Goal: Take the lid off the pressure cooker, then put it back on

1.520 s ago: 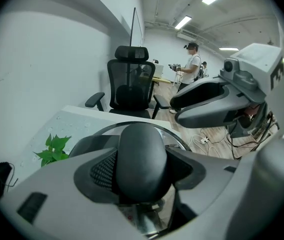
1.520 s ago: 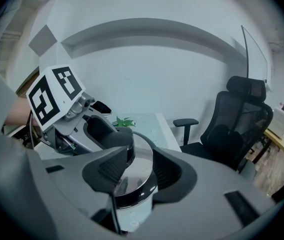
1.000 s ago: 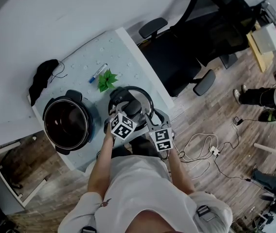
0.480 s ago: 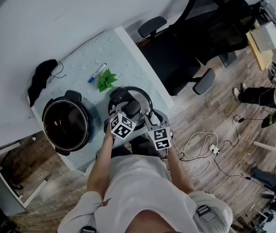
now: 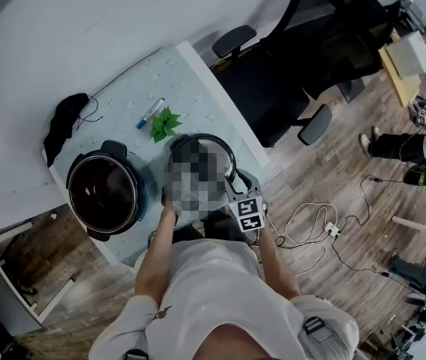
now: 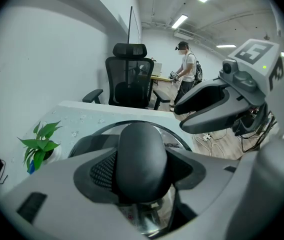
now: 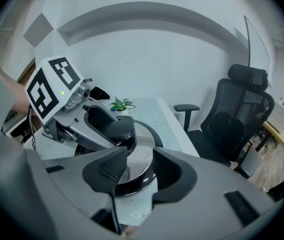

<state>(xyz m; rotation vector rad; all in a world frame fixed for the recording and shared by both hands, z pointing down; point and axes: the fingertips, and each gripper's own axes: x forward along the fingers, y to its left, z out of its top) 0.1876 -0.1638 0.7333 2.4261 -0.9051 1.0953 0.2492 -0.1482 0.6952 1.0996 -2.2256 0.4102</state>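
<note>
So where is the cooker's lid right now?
In the head view the lid is right of the open pot, just below the small plant, near the table's right edge. The left gripper is clamped on its knob.

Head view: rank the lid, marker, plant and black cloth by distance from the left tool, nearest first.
1. Lid: the left tool is closed on its knob, so they touch.
2. Plant: just beyond the lid, toward the wall.
3. Marker: a little past the plant, further left.
4. Black cloth: far left, against the wall.
</note>
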